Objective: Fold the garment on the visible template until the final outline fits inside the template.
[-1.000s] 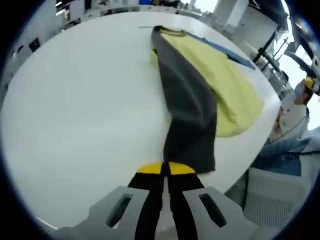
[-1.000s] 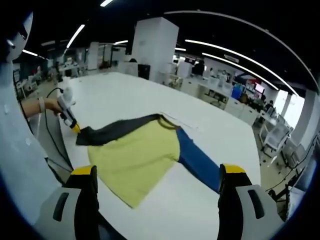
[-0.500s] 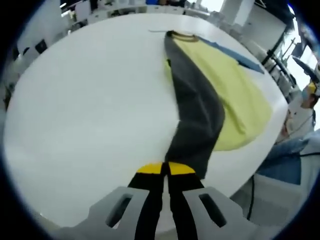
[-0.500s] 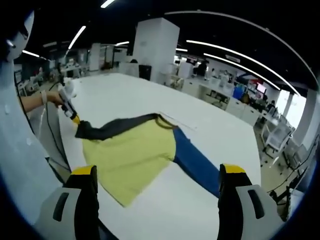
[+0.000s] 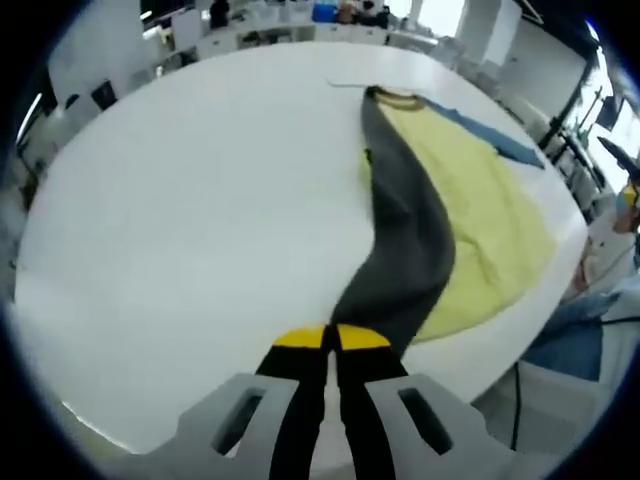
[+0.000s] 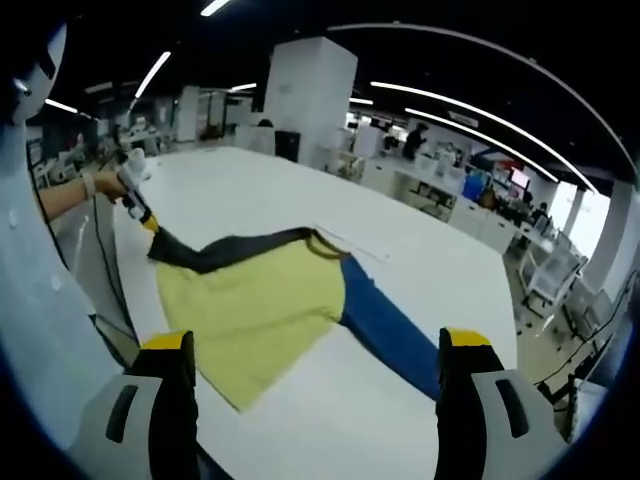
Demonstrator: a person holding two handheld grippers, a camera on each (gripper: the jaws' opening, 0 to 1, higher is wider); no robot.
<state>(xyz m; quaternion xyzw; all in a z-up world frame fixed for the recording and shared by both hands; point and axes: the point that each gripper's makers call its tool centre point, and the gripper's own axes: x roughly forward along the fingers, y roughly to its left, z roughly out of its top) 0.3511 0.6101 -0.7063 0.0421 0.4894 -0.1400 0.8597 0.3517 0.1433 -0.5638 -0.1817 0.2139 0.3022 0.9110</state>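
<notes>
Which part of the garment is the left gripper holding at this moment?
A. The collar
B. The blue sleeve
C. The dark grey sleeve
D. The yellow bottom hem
C. In the left gripper view the left gripper is shut on the end of the dark grey sleeve, which stretches away from it toward the collar; the blue sleeve lies free on the white table.

A plain yellow garment point(image 6: 255, 305) with one dark grey sleeve point(image 5: 405, 255) and one blue sleeve point(image 6: 385, 325) on a white table point(image 5: 180, 210); yellow-tipped black jaws at lower frame.
</notes>
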